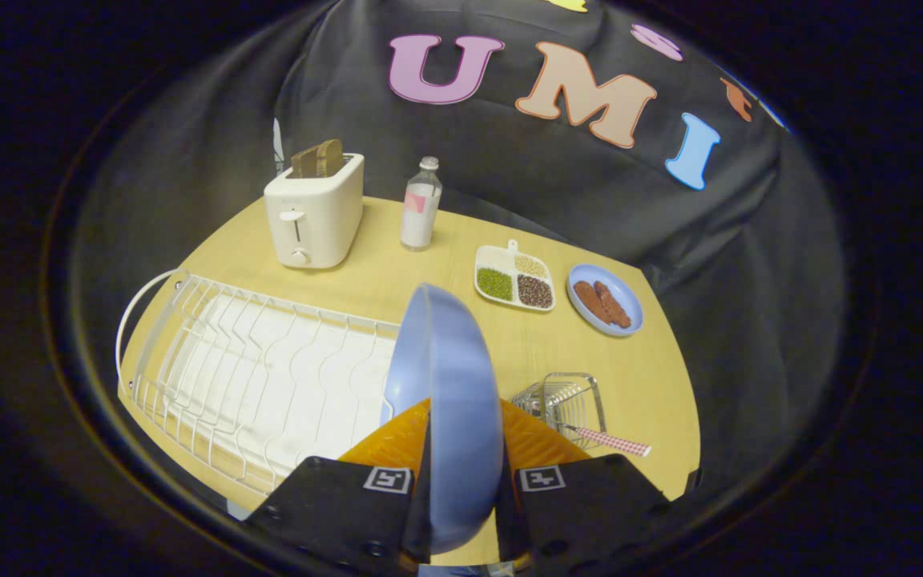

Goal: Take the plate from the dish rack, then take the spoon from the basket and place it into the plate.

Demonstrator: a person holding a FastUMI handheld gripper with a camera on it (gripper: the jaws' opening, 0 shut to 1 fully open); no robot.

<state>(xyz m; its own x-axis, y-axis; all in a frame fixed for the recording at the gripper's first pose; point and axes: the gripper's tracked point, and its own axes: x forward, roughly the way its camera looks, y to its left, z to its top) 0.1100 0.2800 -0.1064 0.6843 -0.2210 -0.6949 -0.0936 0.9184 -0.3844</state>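
Gripper (461,473) angled down over table (654,377), fingers pinching blue plate (449,377) on edge; rack (269,377) at 9 o'clock, basket (566,401) at 3.

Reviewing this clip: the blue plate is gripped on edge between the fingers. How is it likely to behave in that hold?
The blue plate keeps its shape in the gripper, so it is probably rigid. Its surface looks smooth and glossy, so it may slip or pivot between the fingers. It stands upright, pinched only at its lower rim, so it may swing if moved fast.
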